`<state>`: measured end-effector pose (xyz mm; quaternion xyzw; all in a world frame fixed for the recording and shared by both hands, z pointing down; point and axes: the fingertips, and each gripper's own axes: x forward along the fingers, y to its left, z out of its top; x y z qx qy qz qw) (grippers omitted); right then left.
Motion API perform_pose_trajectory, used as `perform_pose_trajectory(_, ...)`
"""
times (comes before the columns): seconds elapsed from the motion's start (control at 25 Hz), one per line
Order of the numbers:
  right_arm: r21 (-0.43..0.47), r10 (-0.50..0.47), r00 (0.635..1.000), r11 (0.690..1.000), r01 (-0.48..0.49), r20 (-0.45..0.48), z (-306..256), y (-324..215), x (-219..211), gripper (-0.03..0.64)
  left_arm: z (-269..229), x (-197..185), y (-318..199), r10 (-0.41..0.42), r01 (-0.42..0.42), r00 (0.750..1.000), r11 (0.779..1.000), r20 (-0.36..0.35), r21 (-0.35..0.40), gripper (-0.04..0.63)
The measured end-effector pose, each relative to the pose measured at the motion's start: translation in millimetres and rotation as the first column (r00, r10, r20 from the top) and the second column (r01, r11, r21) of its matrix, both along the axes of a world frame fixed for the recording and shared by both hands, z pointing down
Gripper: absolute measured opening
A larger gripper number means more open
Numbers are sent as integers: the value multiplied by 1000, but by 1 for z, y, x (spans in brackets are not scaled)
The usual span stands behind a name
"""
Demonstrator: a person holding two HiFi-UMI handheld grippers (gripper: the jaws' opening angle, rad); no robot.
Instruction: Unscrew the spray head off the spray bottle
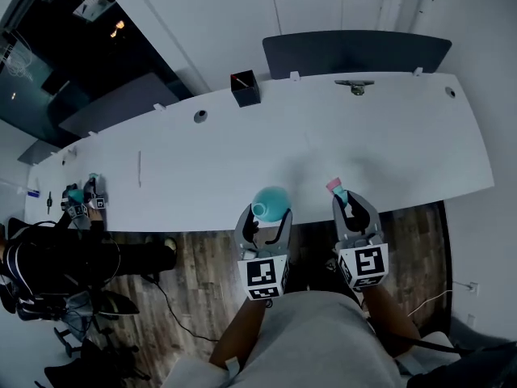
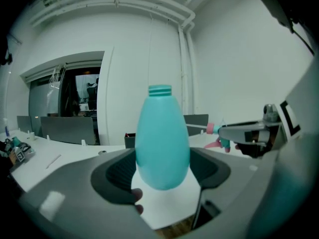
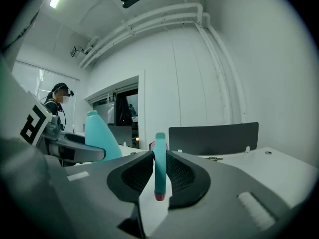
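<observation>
The teal spray bottle (image 2: 162, 143) stands upright between my left gripper's (image 2: 162, 172) pads, which are shut on its round belly. Its threaded neck (image 2: 160, 89) is bare, with no head on it. The teal and pink spray head (image 3: 159, 166) is separate from the bottle and clamped in my right gripper (image 3: 159, 177). In the head view the left gripper (image 1: 265, 218) and bottle (image 1: 271, 203) hang over the table's near edge. The right gripper (image 1: 350, 206) holds the spray head (image 1: 338, 190) a short way to the bottle's right.
The long white table (image 1: 323, 136) carries a black box (image 1: 245, 88) and a small metal object (image 1: 355, 86) near its far edge. A dark panel (image 1: 355, 53) stands behind it. Another person (image 1: 48, 257) works with grippers at the table's left end.
</observation>
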<state>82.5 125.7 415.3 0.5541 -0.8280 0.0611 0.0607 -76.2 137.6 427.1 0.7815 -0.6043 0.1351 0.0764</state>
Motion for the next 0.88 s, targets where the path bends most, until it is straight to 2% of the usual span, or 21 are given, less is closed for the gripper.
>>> perform_pose_trajectory(0.24,22,8,1000,1000,-7,-20,-12,-1,-9,81,-7,5,-5,42,-41,999,999,-17,10,333)
perform_pose_trajectory(0.64,3,7,999,1000,-7,-37,-10,0,-11,81,-9,3,-8,25,-25,999,1000,-35,3,333)
perform_pose_trajectory(0.88,29,-2,999,1000,3,-47,-17,3,-14,81,-4,7,-3,30,-30,999,1000,-40,-5,333)
